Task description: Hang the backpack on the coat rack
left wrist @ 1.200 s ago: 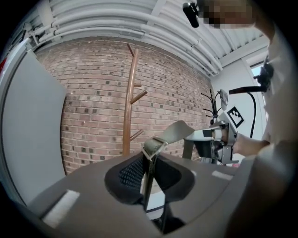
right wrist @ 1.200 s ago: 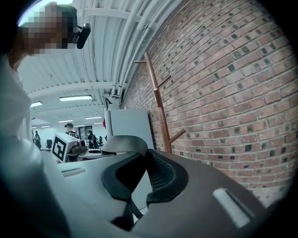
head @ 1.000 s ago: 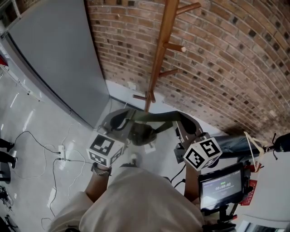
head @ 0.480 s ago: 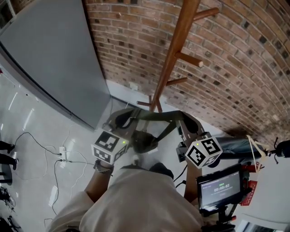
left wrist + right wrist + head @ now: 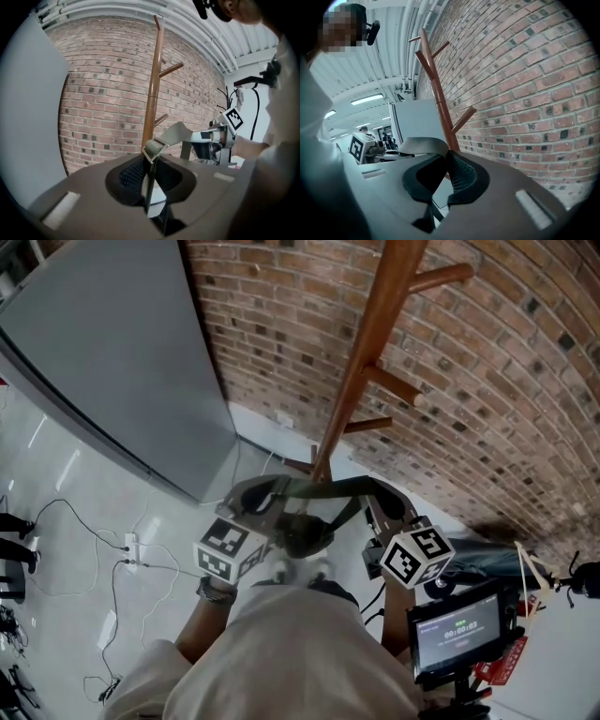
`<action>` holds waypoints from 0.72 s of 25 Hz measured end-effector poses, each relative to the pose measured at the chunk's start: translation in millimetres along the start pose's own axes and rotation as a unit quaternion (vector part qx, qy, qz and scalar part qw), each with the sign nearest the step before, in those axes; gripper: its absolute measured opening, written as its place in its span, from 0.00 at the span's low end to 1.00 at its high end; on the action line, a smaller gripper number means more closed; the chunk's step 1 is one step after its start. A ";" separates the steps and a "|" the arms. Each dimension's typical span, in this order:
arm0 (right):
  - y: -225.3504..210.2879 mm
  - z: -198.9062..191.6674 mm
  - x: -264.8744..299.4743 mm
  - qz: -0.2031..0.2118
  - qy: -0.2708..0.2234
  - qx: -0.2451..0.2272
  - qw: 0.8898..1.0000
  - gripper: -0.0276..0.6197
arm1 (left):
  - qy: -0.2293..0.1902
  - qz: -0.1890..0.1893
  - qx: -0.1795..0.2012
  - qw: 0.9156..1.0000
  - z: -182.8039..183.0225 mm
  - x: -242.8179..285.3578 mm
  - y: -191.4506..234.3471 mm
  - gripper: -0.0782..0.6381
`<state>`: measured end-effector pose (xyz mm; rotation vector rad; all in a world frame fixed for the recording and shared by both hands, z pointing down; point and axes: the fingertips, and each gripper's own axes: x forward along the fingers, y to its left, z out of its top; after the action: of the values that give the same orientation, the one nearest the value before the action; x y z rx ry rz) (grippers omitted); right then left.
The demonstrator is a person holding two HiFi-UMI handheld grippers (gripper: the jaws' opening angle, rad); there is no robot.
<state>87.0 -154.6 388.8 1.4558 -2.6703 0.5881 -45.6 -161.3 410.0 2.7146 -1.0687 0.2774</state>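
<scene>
A wooden coat rack [image 5: 370,352] with slanted pegs [image 5: 394,385] stands against the brick wall just ahead of me. The backpack's olive strap [image 5: 323,487] is stretched level between both grippers, and the dark bag [image 5: 305,532] hangs under it. My left gripper [image 5: 267,495] is shut on the strap's end by a metal buckle [image 5: 153,149]. My right gripper [image 5: 380,501] is shut on the other end of the strap [image 5: 423,145]. In the left gripper view the rack [image 5: 152,84] rises right behind the strap [image 5: 176,133]. The right gripper view shows the rack's pole [image 5: 438,98] close past the jaws.
A tall grey panel [image 5: 112,362] leans on the brick wall [image 5: 525,399] at the left. Cables and a power strip [image 5: 127,549] lie on the white floor. At the lower right a small screen [image 5: 455,638] sits on a stand. The rack's feet [image 5: 300,463] spread at its base.
Both grippers, with the strap held between them, have come closer to the rack's pole and sunk a little. The rack now looks larger and nearer in the head view.
</scene>
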 end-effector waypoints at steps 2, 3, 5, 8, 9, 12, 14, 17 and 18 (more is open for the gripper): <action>-4.0 0.6 6.1 0.007 0.003 0.000 1.000 0.05 | 0.002 0.008 -0.001 1.000 -1.3 4.1 3.5 0.16; -5.6 0.6 9.0 0.011 0.004 -0.001 1.000 0.05 | 0.002 0.012 -0.002 1.000 -2.0 6.1 5.5 0.16; -9.1 -0.1 13.8 0.015 0.008 -0.002 1.000 0.05 | 0.004 0.017 -0.004 1.000 -3.8 10.1 8.8 0.16; -16.1 -2.4 19.1 0.017 0.016 0.000 1.000 0.05 | 0.010 0.022 -0.007 1.000 -6.5 17.2 12.6 0.16; -19.7 -3.5 21.6 0.018 0.020 0.001 1.000 0.05 | 0.013 0.023 -0.007 1.000 -7.5 20.7 14.6 0.16; -33.2 -8.5 34.5 0.022 0.034 0.006 0.999 0.05 | 0.023 0.028 -0.013 0.999 -12.5 35.6 25.3 0.16; -34.7 -14.5 38.2 0.025 0.041 0.010 0.999 0.05 | 0.029 0.031 -0.018 0.999 -18.1 37.4 28.6 0.16; -31.5 -24.5 35.1 0.027 0.052 0.013 0.998 0.05 | 0.040 0.033 -0.022 0.998 -27.7 32.5 25.2 0.16; -32.4 -27.6 35.3 0.028 0.056 0.015 0.998 0.05 | 0.044 0.033 -0.024 0.998 -30.9 33.1 24.9 0.16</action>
<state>90.0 -189.0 431.9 1.3182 -2.6343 0.6932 -42.0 -192.5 451.1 2.6029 -1.1280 0.3737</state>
